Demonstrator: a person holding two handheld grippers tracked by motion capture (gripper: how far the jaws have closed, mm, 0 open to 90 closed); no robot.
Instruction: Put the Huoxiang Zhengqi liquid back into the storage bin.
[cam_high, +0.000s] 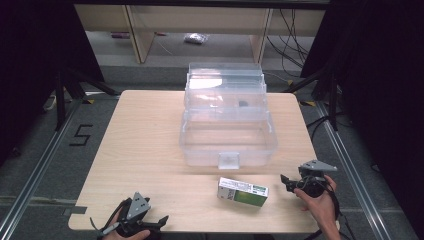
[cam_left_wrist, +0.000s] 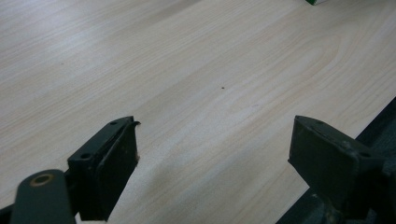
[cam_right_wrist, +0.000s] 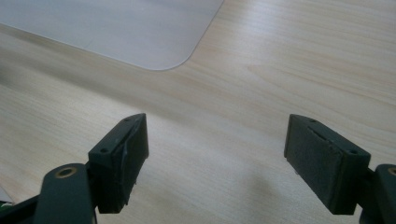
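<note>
- We saw a light wooden table (cam_high: 150, 145) with a clear plastic storage box (cam_high: 227, 135) standing on its far middle part, the lid swung up and back behind it.
- A small green and white carton (cam_high: 243, 192) lay flat on the table near the near edge, just in front of the box's latch and a little to its right.
- The left gripper (cam_high: 161, 220) sat at the near left edge of the table, held in a hand (cam_high: 131, 234) that came in from the bottom, its tips pointing right toward the carton but well apart from it.
- In the left gripper view its jaws stood spread wide over bare wood with nothing between them; a green corner of the carton (cam_left_wrist: 317, 2) peeked in at the top edge.
- The right gripper (cam_high: 285, 180) was held by the right hand (cam_high: 320, 202) at the near right side, its tips pointing left, near the carton's right end but not touching it.
- In the right gripper view its jaws were also spread wide, empty, above the table, with the rounded corner of the box (cam_right_wrist: 140, 32) farther off at the upper left.
</note>
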